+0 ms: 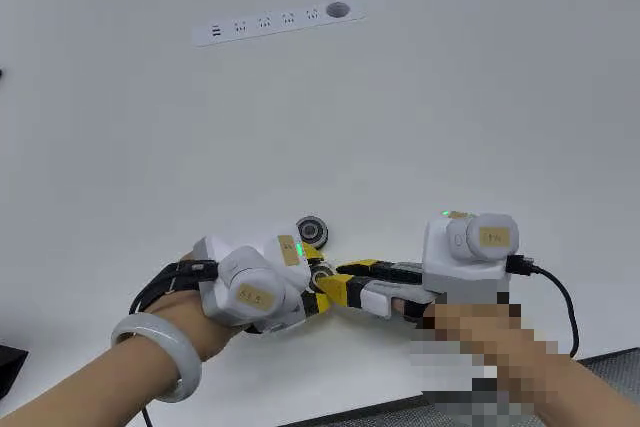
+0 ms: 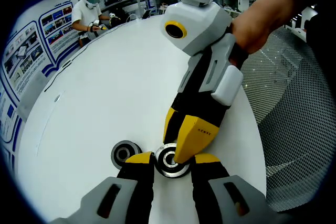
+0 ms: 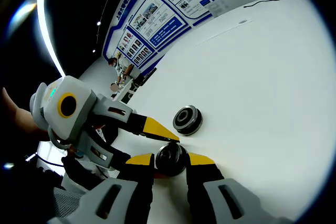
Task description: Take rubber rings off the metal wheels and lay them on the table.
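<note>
The left gripper [image 2: 173, 159] and right gripper [image 3: 171, 159] meet tip to tip at 6 o'clock on the white bench [image 1: 420, 127]. Each has its yellow fingers pinching the same metal wheel [image 2: 170, 160], one finger on either side. The dark rubber ring [image 3: 169, 153] sits around the wheel's rim. A second wheel [image 1: 312, 230] rests on the bench just beside it at 12 o'clock, apart from both grippers. A white power strip [image 1: 280, 19] lies well apart toward 11 o'clock.

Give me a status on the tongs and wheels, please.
Both left tongs and right tongs shut on near wheel. Beside it, second wheel, free. Far back, power strip, out of the way.
</note>
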{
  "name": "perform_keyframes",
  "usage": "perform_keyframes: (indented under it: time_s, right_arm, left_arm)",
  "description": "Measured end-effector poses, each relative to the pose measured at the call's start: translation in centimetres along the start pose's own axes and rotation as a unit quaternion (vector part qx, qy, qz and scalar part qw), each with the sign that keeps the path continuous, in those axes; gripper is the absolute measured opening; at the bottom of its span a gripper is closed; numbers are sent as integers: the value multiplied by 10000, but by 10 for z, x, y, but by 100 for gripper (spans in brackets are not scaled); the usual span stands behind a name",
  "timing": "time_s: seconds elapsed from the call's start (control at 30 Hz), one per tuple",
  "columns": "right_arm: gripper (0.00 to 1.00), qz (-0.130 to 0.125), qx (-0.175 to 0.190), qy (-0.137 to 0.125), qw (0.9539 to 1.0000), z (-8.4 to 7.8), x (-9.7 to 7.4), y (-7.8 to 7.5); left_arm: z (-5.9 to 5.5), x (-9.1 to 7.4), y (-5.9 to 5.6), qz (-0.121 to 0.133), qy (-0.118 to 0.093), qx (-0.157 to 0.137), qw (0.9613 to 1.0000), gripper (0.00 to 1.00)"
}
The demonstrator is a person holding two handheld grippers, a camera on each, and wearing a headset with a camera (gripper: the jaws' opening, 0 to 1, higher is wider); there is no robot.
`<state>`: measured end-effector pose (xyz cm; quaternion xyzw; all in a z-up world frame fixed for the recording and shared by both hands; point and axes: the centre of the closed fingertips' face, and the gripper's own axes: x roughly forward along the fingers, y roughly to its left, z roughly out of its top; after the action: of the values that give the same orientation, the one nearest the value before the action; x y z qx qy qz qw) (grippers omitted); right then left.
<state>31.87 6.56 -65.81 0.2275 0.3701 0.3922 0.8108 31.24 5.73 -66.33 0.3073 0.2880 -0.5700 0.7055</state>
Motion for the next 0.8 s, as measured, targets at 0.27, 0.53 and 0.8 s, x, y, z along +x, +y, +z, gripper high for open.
perform_keyframes:
  time_s: [0.27, 0.53, 0.8]
  right_arm:
    - [26, -42, -2, -51, 10000, 2, -3, -2]
    - [26, -76, 98, -206, 9997, 9, -10, -8]
    - [26, -89, 99, -239, 9996, 10, -11, -8]
  left_arm:
    - [1, -1, -1, 10, -14, 112, 9999, 27]
    - [12, -8, -1, 46, -279, -126, 9995, 18]
    - [7, -10, 5, 157, -219, -220, 9994, 14]
